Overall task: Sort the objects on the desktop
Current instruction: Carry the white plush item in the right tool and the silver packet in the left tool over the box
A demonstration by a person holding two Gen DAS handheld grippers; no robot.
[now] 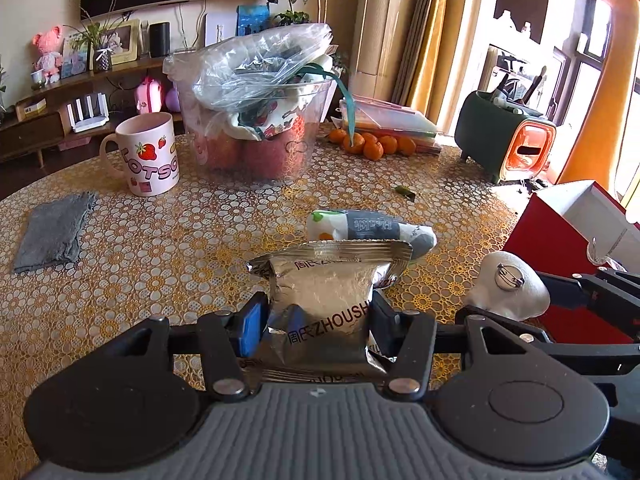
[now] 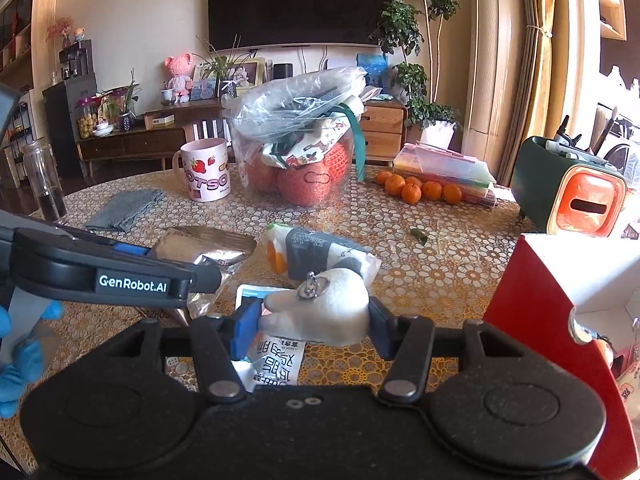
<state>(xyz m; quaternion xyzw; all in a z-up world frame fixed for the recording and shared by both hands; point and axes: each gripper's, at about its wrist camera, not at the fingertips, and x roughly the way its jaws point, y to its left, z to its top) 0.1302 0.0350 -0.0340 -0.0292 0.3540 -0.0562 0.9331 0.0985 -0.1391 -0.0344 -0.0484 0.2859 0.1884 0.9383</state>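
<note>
Above the patterned table (image 1: 140,248), a light, crinkly foil packet (image 1: 324,300) is pinched mid-body by the left gripper (image 1: 318,320), while a soft white brooch (image 2: 320,312) is clamped by the right gripper (image 2: 312,328).

**Both grippers loaded, side by side above the table**

The left gripper (image 1: 320,320) points forward and downward, its blue-padded fingers (image 1: 252,330) pressed against the two sides of a silver foil packet (image 1: 326,300), which stands upright between them. In the right wrist view this same gripper reaches in from the left edge, and a blue-gloved hand (image 2: 20,360) shows behind it. The right gripper (image 2: 312,328) also tilts downward, its pads clamped on a white fuzzy brooch (image 2: 324,312) with the metal pin facing up. In the left wrist view the right gripper sits just to the right, close beside the left one.
</note>
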